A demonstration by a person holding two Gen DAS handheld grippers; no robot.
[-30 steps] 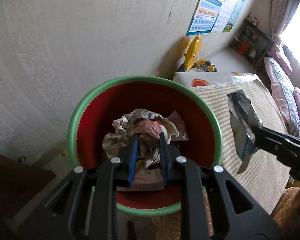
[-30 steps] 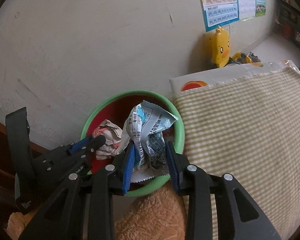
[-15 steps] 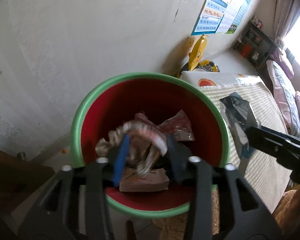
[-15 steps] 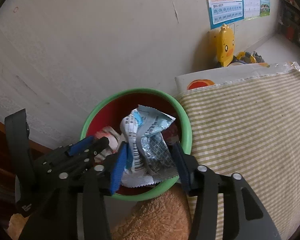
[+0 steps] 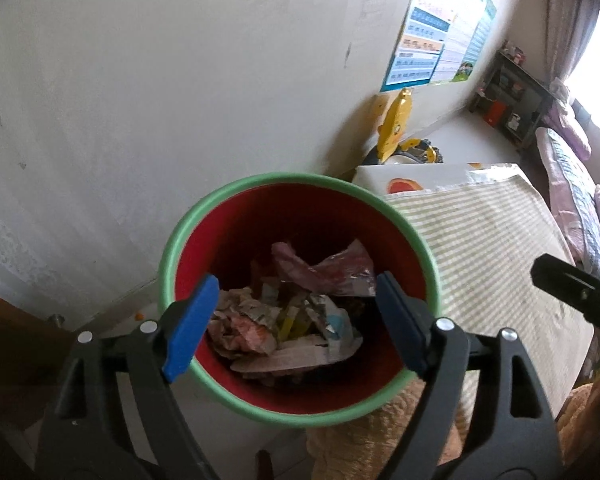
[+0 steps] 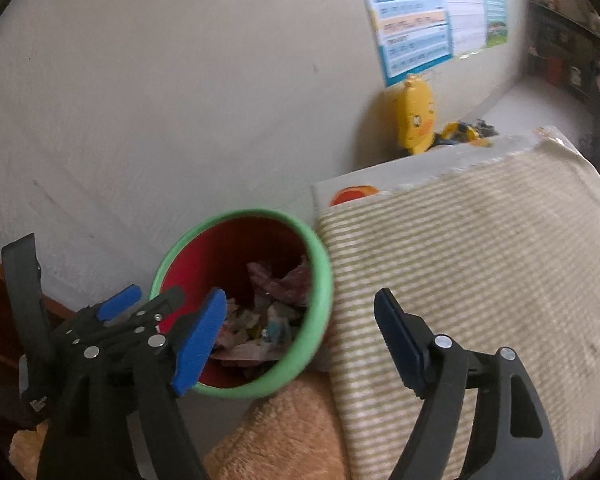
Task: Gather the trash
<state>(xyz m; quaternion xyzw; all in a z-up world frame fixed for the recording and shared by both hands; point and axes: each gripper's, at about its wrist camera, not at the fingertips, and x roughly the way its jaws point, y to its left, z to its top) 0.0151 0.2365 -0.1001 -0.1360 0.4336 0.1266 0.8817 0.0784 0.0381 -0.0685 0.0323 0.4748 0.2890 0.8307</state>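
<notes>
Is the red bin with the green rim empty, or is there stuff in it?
Not empty. The bin stands upright, and crumpled wrappers and paper cover its bottom, well below the rim.

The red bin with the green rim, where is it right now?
The bin stands on the floor against the wall, left of the striped mat, trash inside.

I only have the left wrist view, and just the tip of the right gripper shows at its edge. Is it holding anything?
Observer: No. The right gripper is open. Its jaws have just been opening and nothing is between them.
Operator: Where is it relative to the bin?
Observer: In the right wrist view one pad overlaps the bin; the other is over the striped cloth beside it.
</notes>
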